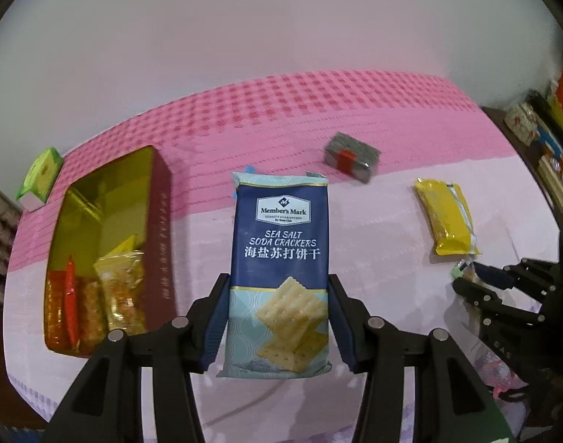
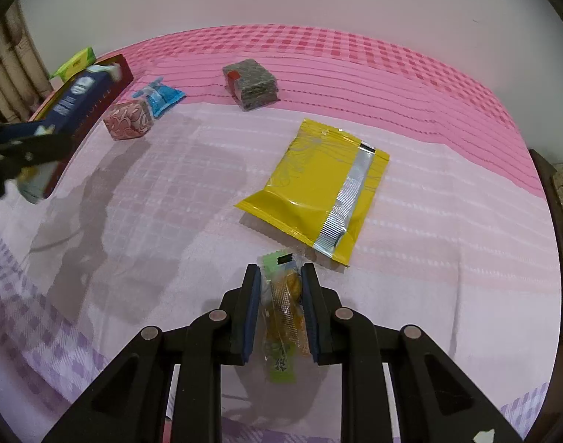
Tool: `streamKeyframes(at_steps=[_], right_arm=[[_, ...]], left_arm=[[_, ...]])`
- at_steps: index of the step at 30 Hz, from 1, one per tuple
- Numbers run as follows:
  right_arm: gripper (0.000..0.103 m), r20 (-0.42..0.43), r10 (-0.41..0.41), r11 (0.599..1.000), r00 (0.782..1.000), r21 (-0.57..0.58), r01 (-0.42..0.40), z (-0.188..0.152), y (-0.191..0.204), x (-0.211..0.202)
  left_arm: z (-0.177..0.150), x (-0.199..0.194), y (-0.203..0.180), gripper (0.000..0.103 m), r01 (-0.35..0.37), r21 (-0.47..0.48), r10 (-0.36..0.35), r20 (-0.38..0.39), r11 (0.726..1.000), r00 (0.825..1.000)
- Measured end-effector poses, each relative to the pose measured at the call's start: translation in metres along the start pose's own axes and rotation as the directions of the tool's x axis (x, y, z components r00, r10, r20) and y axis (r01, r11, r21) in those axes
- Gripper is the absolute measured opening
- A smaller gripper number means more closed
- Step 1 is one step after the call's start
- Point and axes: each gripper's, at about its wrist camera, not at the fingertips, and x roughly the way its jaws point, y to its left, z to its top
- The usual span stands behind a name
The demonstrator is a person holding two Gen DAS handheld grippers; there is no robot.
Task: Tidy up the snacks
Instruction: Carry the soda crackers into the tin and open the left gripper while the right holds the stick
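Blue cracker pack [image 1: 279, 277] is sitting clamped in your left gripper [image 1: 277, 310], long axis pointing straight out toward 12 o'clock, lifted off the cloth by the look of it. The tin [image 1: 163, 229] with snacks already inside is lying around 9 to 10 o'clock from those jaws, so you're probably swinging left and dropping it in lengthwise. Your right gripper [image 2: 281, 310] is squeezing a small candy wrapper [image 2: 283, 317], with the yellow bag [image 2: 311, 192] just ahead at 1 o'clock. Left one's way nearer the tin.
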Motion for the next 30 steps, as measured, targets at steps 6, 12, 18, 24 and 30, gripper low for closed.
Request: streamKeyframes(at_steps=[6,12,18,24,30], right_arm=[[0.020,-0.005,-0.019,0.999,1.000,0.028,0.019,-0.001,0.002,0.000],[0.020,-0.016,-0.035,0.998,0.999,0.051,0.036,0.001,0.003,0.000],[0.020,-0.032,-0.055,0.995,0.998,0.084,0.057,0.003,0.005,0.001],[0.020,-0.047,-0.070,0.991,0.996,0.113,0.075,0.006,0.007,0.002],[0.020,-0.064,-0.088,0.984,0.994,0.149,0.097,0.009,0.009,0.004]], left_arm=[[0.003,-0.017,0.042,0.051,-0.034,-0.049,0.036,0.033,0.998,0.999],[0.003,-0.017,0.099,0.051,-0.110,-0.138,0.115,0.026,0.984,0.993],[-0.003,-0.006,0.155,0.051,-0.185,-0.212,0.187,-0.013,0.960,0.982],[-0.013,0.014,0.186,0.051,-0.210,-0.224,0.198,-0.074,0.952,0.977],[-0.024,0.034,0.199,0.051,-0.211,-0.196,0.191,-0.116,0.958,0.975]])
